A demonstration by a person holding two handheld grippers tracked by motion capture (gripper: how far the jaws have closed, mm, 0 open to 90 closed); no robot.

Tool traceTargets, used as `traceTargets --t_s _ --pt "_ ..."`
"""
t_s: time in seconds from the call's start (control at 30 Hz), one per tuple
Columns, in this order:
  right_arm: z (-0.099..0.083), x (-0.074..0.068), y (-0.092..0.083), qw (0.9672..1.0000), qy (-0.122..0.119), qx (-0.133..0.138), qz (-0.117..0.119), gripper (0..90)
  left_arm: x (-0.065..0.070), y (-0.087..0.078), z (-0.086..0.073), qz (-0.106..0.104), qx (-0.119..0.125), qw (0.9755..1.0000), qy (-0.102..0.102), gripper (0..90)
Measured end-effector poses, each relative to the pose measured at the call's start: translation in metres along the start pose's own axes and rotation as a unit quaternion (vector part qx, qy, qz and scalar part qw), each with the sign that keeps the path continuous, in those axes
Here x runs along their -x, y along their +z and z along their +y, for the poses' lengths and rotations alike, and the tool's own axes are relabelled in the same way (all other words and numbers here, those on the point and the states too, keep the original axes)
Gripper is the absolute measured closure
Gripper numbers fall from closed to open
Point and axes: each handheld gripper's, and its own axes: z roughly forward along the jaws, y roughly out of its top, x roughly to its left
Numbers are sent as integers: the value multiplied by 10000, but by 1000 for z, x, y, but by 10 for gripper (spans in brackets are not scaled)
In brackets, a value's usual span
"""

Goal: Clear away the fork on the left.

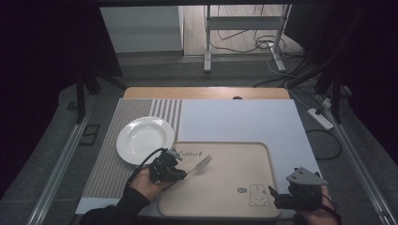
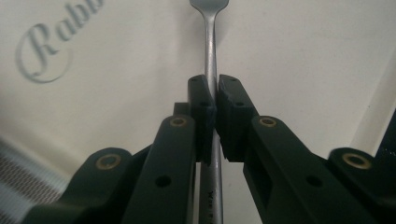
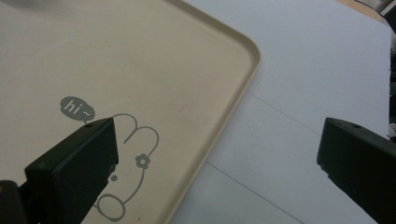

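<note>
A metal fork hangs over the left part of the beige tray, tines pointing right and away. My left gripper is shut on its handle. In the left gripper view the fork runs up between the two black pads, which clamp its shaft. My right gripper rests at the tray's near right corner by the rabbit drawing. In the right gripper view its jaws stand wide apart over the tray rim, nothing between them, its gripper open.
A white plate sits on the striped mat left of the tray. A white sheet covers the table behind and right of the tray. Cables and a stand lie on the floor beyond the table.
</note>
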Motion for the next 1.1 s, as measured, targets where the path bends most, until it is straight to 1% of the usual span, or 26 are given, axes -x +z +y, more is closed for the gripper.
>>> traceTargets --t_s 0.07,0.17,0.2,0.23,0.27,0.3,0.33,0.37,0.43,0.47,0.53,0.6,0.73,0.8,0.87,0.93,0.97,1.03,1.1 --pt "0 0 0 10000 -13 1 0 0 3 8 1 -67 -125 9999 51 841" --pt "0 -1 0 10000 -20 9 1 0 5 18 0 -241 -344 9991 46 827" --pt "0 -1 0 10000 -27 9 1 0 5 19 0 -291 -299 9991 69 820" --pt "0 -1 0 10000 -40 7 2 0 5 18 1 -310 -247 9992 72 782" --pt "0 -1 0 10000 -44 7 1 0 4 16 3 -338 -165 9993 76 757" --pt "0 -1 0 10000 -47 1 0 0 5 14 5 -326 -65 9994 129 741" --pt "0 -1 0 10000 -47 -17 1 0 6 12 8 -269 21 9994 196 744" --pt "0 -1 1 10000 -46 -24 0 0 8 11 12 -244 65 9993 271 770" --pt "0 -1 1 10000 -56 -26 -8 0 10 13 18 -245 74 9989 398 857" --pt "0 -1 1 10000 -57 -26 -10 0 11 15 20 -260 56 9987 441 879" --pt "0 -1 1 10000 -63 -29 -6 0 13 20 26 -293 -15 9979 578 890" --pt "0 -1 1 10000 -66 -34 -11 0 16 26 31 -335 -39 9973 660 891" --pt "0 -1 1 10000 -69 -29 -5 0 19 35 34 -256 -230 9964 774 891" --pt "0 -1 1 10000 -76 -26 -4 0 17 38 33 -173 -299 9963 784 891" --pt "0 -1 1 10000 -74 -26 -4 0 14 38 31 -147 -287 9968 734 890" --pt "0 -2 1 10000 -84 -27 -3 0 10 35 31 2 -309 9972 679 891" --pt "0 -2 1 10000 -92 -25 -5 0 8 34 30 61 -311 9974 641 890" --pt "0 -2 0 9999 -106 -24 -4 0 0 31 27 92 -298 9984 474 890" --pt "0 -2 0 9999 -106 -25 -4 0 -6 29 25 136 -294 9988 368 891"
